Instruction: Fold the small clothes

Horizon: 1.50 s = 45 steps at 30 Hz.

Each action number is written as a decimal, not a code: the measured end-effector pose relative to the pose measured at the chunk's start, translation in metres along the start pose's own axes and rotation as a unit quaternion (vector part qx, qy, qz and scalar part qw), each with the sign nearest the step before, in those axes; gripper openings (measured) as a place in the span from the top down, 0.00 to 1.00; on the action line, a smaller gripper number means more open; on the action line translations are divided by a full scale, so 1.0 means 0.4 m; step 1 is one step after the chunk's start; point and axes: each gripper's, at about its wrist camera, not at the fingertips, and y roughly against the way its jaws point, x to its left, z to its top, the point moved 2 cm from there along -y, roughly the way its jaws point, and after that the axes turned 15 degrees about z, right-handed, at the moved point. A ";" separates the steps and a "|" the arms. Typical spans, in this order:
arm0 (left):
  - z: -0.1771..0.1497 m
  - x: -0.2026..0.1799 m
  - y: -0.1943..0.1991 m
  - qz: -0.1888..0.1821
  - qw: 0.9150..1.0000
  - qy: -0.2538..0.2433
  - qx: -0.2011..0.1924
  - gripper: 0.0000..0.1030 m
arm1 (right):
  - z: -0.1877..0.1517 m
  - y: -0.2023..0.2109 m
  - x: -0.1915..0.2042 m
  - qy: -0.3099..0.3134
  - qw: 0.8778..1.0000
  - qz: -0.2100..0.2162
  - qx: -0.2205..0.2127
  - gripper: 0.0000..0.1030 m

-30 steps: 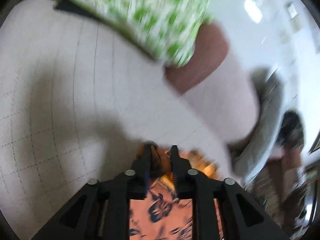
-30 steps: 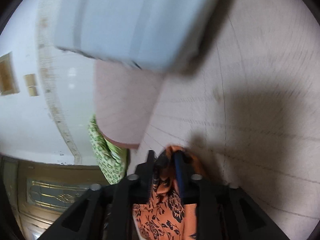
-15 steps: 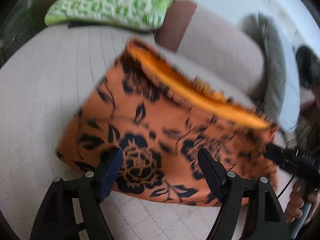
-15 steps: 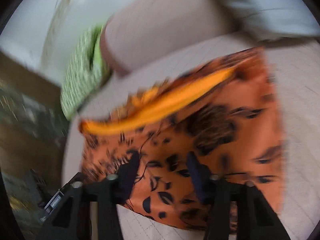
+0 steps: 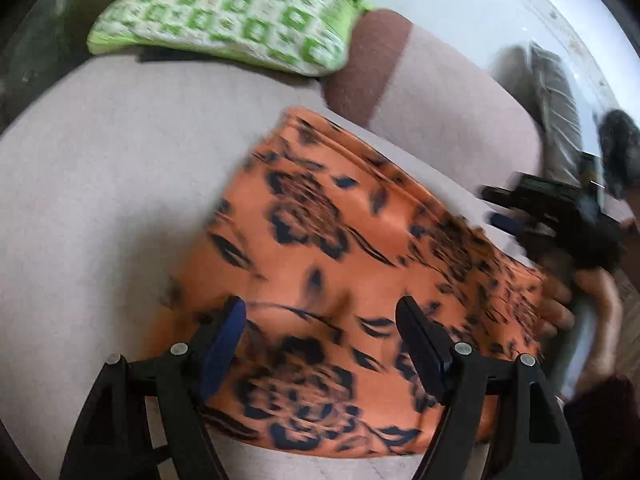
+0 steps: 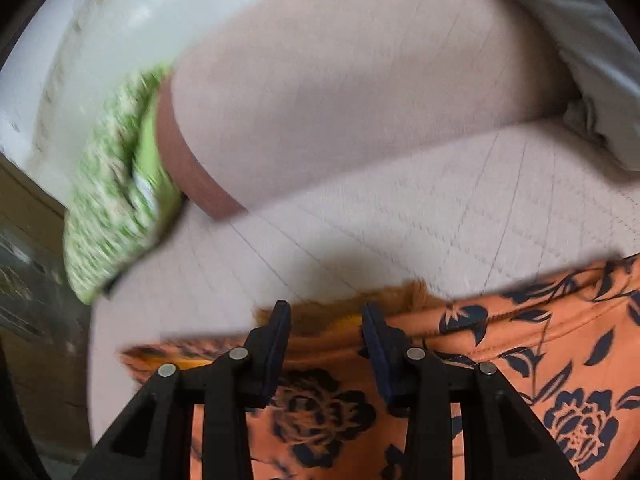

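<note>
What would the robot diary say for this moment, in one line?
step: fold just laid | orange flowered cloth: flat on bed | left gripper: jaws open above cloth | right gripper: jaws open at cloth's edge

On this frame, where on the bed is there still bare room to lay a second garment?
A broad bare stretch of quilted bed cover lies left of the orange floral garment, below the green patterned pillow. A narrower strip runs between the garment's far edge and the pink bolster. The garment's right side is crowded by the right gripper.
</note>
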 end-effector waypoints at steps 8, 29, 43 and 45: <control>-0.004 0.102 -0.012 0.105 0.994 0.030 0.021 0.24 | -0.219 0.007 0.181 0.105 0.985 0.060 0.125 0.61; 0.010 0.130 -0.075 0.088 0.993 0.030 0.072 0.24 | -0.100 -0.093 0.133 0.036 0.997 0.026 0.055 0.63; 0.007 0.106 -0.101 0.120 0.990 0.003 0.075 0.14 | -0.035 0.264 -0.395 -0.070 0.985 -0.156 -0.020 0.61; 0.016 0.104 -0.092 0.120 0.991 0.003 0.067 0.14 | -0.041 0.282 -0.364 -0.061 0.986 -0.156 -0.024 0.60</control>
